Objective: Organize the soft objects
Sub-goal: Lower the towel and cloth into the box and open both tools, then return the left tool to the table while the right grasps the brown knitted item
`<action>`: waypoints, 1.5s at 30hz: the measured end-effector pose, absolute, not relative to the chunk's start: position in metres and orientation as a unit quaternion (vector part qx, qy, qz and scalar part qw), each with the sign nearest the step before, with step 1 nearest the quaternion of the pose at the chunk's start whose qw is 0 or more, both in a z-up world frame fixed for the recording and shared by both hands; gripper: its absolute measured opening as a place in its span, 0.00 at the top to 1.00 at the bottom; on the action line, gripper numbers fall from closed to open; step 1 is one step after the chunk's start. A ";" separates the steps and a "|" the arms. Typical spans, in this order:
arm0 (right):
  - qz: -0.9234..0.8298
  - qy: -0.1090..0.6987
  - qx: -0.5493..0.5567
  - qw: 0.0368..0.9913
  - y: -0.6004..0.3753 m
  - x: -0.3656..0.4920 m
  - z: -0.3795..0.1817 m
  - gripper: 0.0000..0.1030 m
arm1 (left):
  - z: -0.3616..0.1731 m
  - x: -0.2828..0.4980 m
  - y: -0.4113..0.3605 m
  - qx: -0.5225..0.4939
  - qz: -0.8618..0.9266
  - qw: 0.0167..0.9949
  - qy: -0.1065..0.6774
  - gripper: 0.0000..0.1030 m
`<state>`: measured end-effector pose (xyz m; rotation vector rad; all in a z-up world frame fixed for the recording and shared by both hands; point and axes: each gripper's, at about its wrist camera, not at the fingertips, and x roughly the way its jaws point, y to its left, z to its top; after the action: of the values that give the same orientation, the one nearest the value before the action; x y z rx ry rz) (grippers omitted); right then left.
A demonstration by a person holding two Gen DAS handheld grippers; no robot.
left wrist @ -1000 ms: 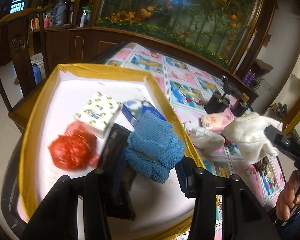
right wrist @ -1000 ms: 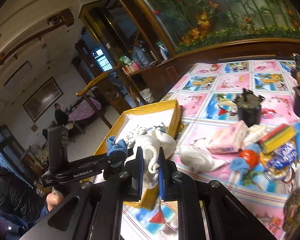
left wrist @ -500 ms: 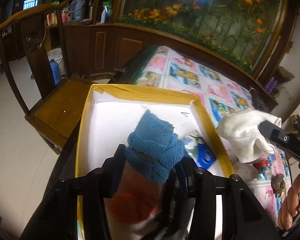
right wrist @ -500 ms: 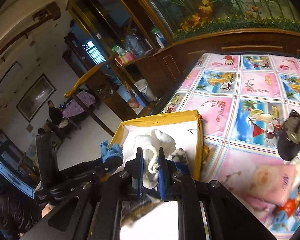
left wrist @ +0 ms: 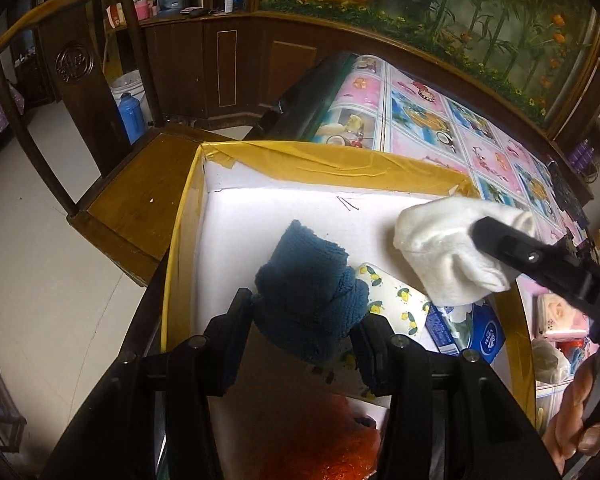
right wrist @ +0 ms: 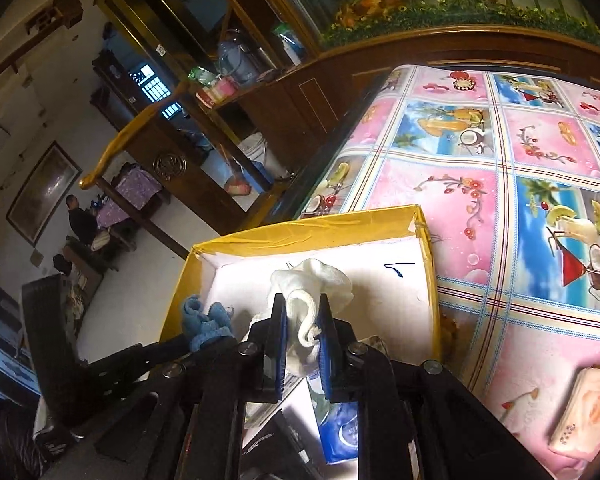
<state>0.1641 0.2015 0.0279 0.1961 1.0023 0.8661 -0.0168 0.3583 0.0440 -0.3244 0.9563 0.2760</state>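
Note:
A rolled blue towel [left wrist: 308,292] is clamped in my left gripper [left wrist: 304,316], hanging over the white floor of the yellow-rimmed box [left wrist: 320,164]. A bunched white cloth [left wrist: 448,248] is held in my right gripper, whose black finger [left wrist: 540,264] reaches in from the right above the box's right side. In the right wrist view my right gripper [right wrist: 303,312] is shut on the white cloth [right wrist: 312,284], a corded hem showing between the pads. The blue towel [right wrist: 204,320] sits to its left over the box [right wrist: 300,232].
Inside the box lie a lemon-print tissue pack [left wrist: 396,300], a blue tissue pack [left wrist: 472,332] and a red mesh bundle [left wrist: 332,452]. A wooden chair [left wrist: 140,200] stands left of the box. A pink tissue pack [right wrist: 584,412] lies on the patterned tablecloth [right wrist: 500,184]. A person [right wrist: 80,220] sits far back.
Both grippers have carried their cloths leftward from the table edge to over the box. The towel and white cloth now hang above its far end. Neither grip has changed.

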 end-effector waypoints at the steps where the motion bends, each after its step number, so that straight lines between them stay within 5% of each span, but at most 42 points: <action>1: 0.399 0.466 0.089 0.785 0.201 0.165 0.026 0.85 | 0.045 -0.017 0.358 -0.157 0.130 0.867 0.454 0.55; 3: 0.403 0.474 0.097 0.777 0.197 0.166 0.022 0.83 | 0.046 -0.019 0.359 -0.163 0.126 0.869 0.450 0.46; 8: 0.416 0.467 0.107 0.773 0.179 0.165 0.027 0.57 | 0.052 -0.022 0.356 -0.164 0.119 0.874 0.442 0.37; 27: 0.383 0.366 0.196 0.825 -0.084 0.084 0.062 0.56 | 0.090 -0.080 0.191 -0.146 -0.052 0.919 0.362 0.31; 32: 0.305 0.327 0.224 0.866 -0.178 0.071 0.051 0.45 | 0.074 -0.083 0.126 -0.137 -0.123 0.910 0.371 0.31; 41: 0.241 0.373 0.267 0.855 -0.247 0.076 0.000 0.44 | 0.032 -0.080 0.039 -0.052 -0.164 0.902 0.396 0.31; 45: 0.246 0.390 0.222 0.859 -0.238 0.078 -0.001 0.25 | 0.032 -0.081 0.043 -0.049 -0.159 0.905 0.391 0.31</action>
<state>0.0782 -0.2380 -0.0012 0.4659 0.8196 0.5159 -0.0809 0.0432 0.0316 -0.1013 0.8086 -0.3275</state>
